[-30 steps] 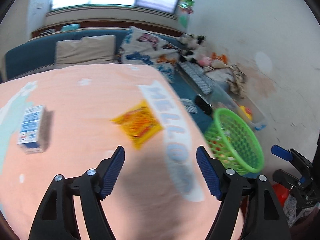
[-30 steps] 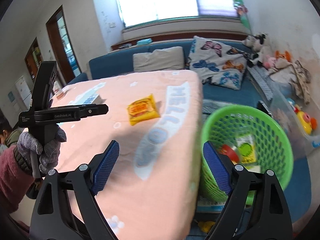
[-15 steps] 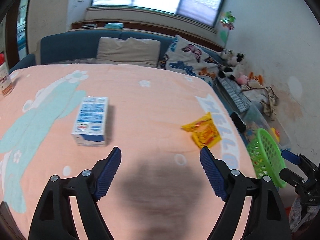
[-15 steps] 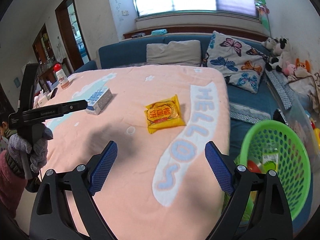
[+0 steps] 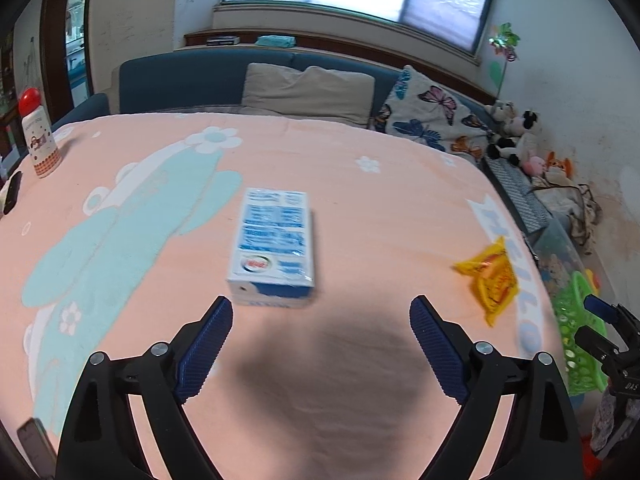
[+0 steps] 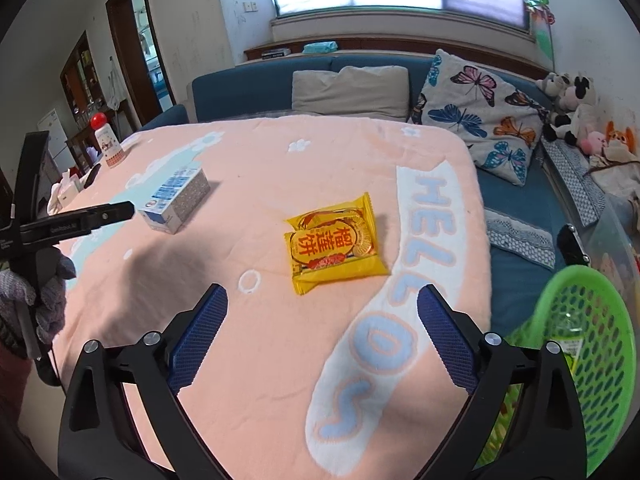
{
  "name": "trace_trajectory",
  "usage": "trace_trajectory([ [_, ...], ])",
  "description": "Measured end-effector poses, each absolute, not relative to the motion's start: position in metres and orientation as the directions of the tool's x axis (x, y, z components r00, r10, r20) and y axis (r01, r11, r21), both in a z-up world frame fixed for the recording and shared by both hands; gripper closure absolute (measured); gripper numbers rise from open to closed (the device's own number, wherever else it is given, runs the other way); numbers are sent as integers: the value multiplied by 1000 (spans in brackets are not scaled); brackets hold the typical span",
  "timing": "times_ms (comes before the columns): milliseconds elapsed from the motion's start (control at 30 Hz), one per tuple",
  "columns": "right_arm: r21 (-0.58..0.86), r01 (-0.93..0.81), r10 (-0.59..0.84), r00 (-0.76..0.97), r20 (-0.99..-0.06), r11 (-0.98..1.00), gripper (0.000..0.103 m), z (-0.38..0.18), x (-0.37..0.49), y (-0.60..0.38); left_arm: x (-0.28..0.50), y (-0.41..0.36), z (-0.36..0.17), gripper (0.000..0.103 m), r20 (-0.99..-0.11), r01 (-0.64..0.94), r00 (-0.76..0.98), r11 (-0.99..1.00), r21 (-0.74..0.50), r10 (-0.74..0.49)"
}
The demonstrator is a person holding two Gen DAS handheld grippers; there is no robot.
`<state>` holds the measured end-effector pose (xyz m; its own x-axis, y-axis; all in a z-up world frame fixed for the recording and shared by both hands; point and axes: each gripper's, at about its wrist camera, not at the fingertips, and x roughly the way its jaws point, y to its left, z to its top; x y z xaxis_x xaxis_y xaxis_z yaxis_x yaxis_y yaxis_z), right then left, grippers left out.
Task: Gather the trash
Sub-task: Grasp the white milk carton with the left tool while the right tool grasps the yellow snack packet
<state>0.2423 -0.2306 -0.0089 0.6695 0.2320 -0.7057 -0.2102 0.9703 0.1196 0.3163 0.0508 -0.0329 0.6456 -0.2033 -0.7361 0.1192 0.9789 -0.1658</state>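
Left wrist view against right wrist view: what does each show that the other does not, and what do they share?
Only the left wrist view shows the left gripper, jaws open and empty.

Only the right wrist view shows the right gripper, likewise open and empty, the grey knitted glove and the door opening.

Both show the blue-and-white carton lying flat, the yellow snack packet, the green plastic basket, the pink blanket, the red-capped white bottle and the butterfly cushion.

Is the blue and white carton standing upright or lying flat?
Lying flat: the blue and white carton rests on its broad side on the pink blanket.
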Motion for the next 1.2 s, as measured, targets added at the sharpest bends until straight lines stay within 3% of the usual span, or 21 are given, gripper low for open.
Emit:
trace_trajectory([
  [567, 86, -242, 218, 600, -770, 967, 5, -63, 340, -218, 386, 66, -50, 13, -776, 92, 618, 992, -89, -127],
  [1067, 75, -261, 211, 544, -812, 962, 5, -96, 366, -216, 433, 62, -78, 12, -824, 56, 557, 995, -85, -102],
  [1200, 43, -255, 183, 555, -812, 966, 12, -96, 365, -213, 439, 61, -86, 12, -837, 49, 541, 996, -74, -89],
])
